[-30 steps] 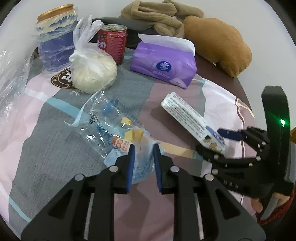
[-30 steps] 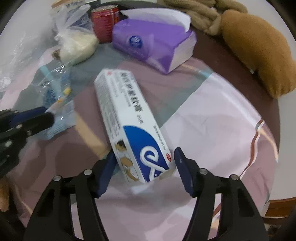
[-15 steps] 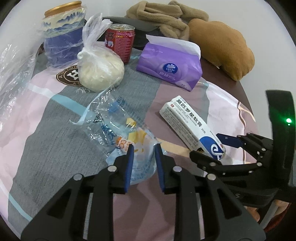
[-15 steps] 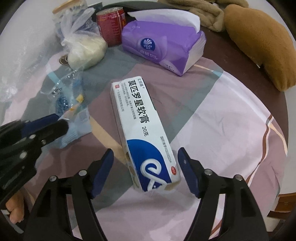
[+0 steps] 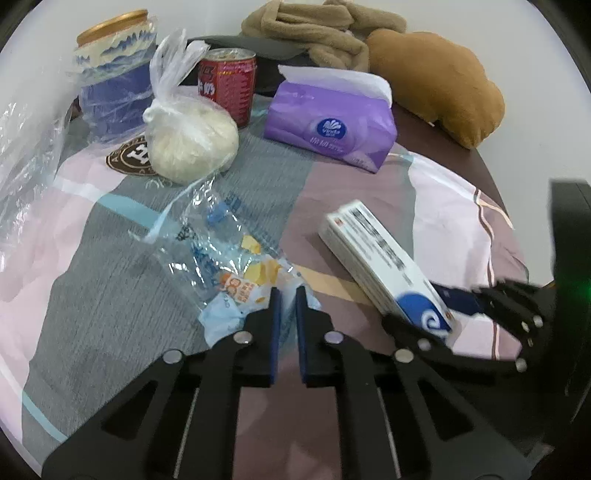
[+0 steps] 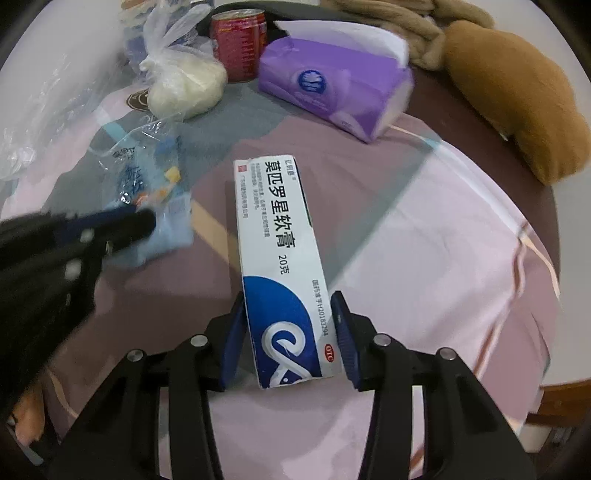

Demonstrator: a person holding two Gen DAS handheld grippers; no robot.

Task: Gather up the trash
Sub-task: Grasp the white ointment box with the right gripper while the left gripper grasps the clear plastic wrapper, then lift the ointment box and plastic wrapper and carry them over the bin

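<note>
A white and blue ointment box (image 6: 273, 221) lies on the patchwork tablecloth. Its near end sits between the jaws of my right gripper (image 6: 288, 325), which are closing, and both pads touch its long sides. From the left wrist view the box (image 5: 369, 251) slants towards the right gripper (image 5: 421, 314). A crumpled clear and light-blue plastic wrapper (image 5: 221, 258) lies left of the box. My left gripper (image 5: 288, 295) is shut, its tips pinching the wrapper's near edge. In the right wrist view the left gripper (image 6: 142, 221) rests on the wrapper (image 6: 155, 192).
Behind stand a purple tissue pack (image 5: 328, 129), a red can (image 5: 229, 85), a bagged white bun (image 5: 192, 147) and a blue and white jar (image 5: 110, 74). A brown cushion (image 5: 436, 81) and beige cloth (image 5: 314, 29) lie at the back. A clear bag (image 5: 26, 158) hangs left.
The right jaws have narrowed onto the box's blue end after sliding over it. The left jaws closed their small gap at the wrapper's edge. The left hand stayed put.
</note>
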